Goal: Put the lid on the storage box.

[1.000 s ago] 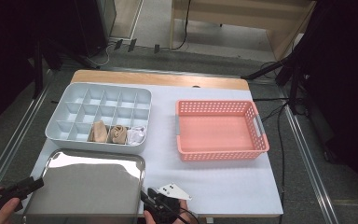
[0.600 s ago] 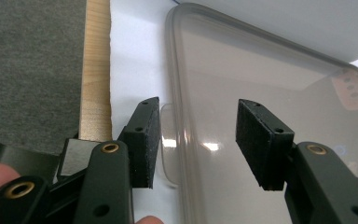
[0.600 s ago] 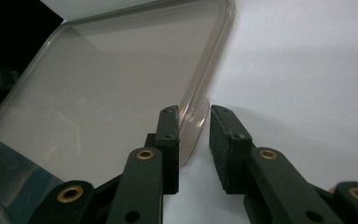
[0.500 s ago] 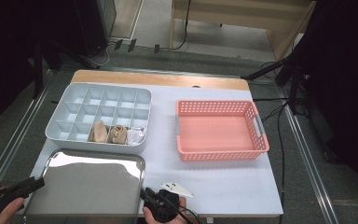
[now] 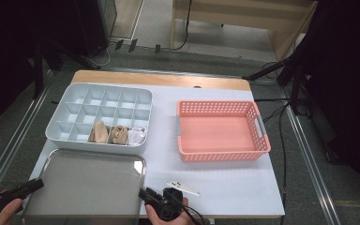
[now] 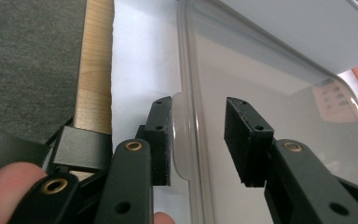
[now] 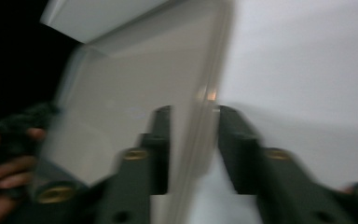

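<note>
A shiny grey metal tray [image 5: 86, 187] lies at the table's front left. My left gripper [image 5: 37, 184] is at its left edge. In the left gripper view the gripper [image 6: 198, 105] stands open astride the tray's rim [image 6: 189, 107], one pad outside and one over the tray, neither pressing; its jaws have just been closing. My right gripper [image 5: 144, 193] is at the tray's right edge. In the blurred right gripper view the gripper [image 7: 193, 112] is astride the rim [image 7: 200, 121]; its jaws have just been opening.
Behind the tray sits a pale blue divided organizer [image 5: 108, 98] with two tan rolled socks [image 5: 98, 132] and a white one [image 5: 137, 136] in its front row. A pink basket [image 5: 220, 133] stands at the right. The table's wooden edge [image 6: 93, 70] is left of the tray.
The bright glare on the tray has faded. My right gripper has shifted slightly at the tray's right edge. My left gripper has stayed put.
</note>
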### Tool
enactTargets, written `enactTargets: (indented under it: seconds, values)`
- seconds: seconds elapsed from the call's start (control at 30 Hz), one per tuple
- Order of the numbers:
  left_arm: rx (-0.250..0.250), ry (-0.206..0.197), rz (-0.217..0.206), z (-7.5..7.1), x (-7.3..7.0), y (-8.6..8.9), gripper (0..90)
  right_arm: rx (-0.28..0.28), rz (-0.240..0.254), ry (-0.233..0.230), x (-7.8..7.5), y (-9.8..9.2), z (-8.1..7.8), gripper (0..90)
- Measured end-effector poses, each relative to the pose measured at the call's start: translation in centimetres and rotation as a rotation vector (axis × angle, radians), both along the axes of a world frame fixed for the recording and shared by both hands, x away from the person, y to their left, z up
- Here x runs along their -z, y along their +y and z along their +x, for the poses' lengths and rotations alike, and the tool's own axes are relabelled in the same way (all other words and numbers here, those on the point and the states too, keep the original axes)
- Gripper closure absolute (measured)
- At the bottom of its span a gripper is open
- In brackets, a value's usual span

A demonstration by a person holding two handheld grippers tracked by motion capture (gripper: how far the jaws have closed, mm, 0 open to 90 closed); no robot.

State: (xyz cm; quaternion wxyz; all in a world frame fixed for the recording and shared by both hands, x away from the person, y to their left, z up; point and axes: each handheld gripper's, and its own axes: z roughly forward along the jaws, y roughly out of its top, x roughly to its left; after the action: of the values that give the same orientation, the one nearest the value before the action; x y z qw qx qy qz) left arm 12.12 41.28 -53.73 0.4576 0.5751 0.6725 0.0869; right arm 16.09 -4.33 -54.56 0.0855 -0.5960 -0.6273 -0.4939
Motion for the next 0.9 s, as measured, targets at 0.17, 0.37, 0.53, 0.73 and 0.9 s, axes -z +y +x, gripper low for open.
enactTargets:
  seconds: [0.17, 0.37, 0.53, 0.73, 0.9]
  values:
    - [0.018, -0.002, -0.002, 0.0, 0.0, -0.4, 65.2, 0.001, -0.023, -0.009, 0.1, 0.0, 0.0, 73.4]
    - [0.007, -0.001, -0.022, -0.1, 0.1, -0.2, 66.7, 0.001, -0.023, -0.019, 0.2, 0.0, -0.1, 74.8]
    - [0.008, -0.009, -0.037, -0.5, 0.0, -0.1, 67.8, 0.003, -0.003, -0.035, 0.2, -0.2, -0.2, 76.2]
    - [0.012, -0.052, -0.053, -1.1, -0.7, -0.4, 68.9, 0.041, 0.017, -0.073, -0.2, -0.5, -0.8, 77.5]
    - [0.009, -0.088, -0.038, -1.4, -1.5, -1.0, 68.9, 0.048, 0.035, -0.112, -0.7, -1.0, -0.9, 77.9]
